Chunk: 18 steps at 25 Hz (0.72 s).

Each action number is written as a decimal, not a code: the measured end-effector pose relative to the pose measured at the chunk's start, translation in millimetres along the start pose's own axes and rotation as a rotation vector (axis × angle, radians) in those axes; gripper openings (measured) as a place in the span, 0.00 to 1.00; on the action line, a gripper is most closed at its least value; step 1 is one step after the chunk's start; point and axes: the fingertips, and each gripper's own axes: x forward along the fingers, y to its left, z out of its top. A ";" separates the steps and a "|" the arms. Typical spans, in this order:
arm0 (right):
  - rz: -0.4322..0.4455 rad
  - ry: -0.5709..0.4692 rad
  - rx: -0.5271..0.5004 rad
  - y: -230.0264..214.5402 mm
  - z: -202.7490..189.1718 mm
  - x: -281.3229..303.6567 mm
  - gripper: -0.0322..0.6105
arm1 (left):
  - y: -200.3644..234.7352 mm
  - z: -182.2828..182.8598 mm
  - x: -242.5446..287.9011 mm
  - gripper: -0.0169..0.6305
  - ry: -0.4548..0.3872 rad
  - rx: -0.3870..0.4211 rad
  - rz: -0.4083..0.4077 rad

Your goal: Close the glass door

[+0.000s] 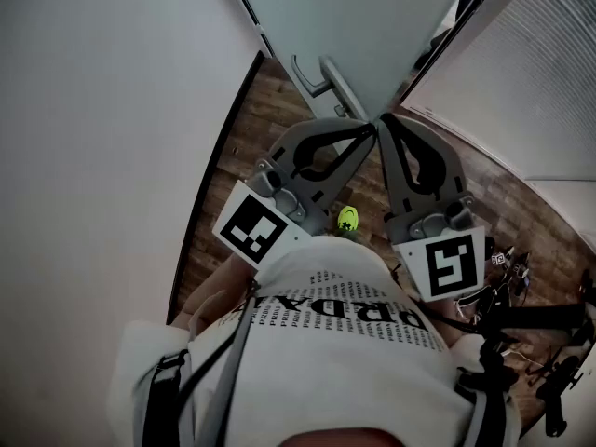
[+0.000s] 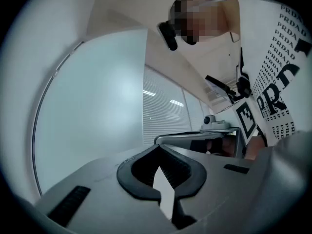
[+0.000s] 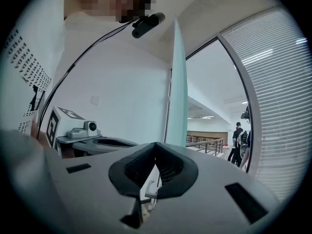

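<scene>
Head view: my left gripper [image 1: 371,130] & right gripper [image 1: 385,121] sit side by side at my chest, tips nearly touching. They point at the far frosted pale-green glass door [image 1: 372,17], near its curved metal lever handle [image 1: 314,80].
Left gripper view: jaws closed, nothing btwn them; door pane on the left.
Right gripper view: jaws closed, empty. Door is edge-on straight ahead and stands open, w/ the doorway on its right.
</scene>
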 end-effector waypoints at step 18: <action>-0.020 -0.001 0.018 -26.4 7.8 0.7 0.05 | 16.5 1.2 10.6 0.03 0.004 -0.035 0.000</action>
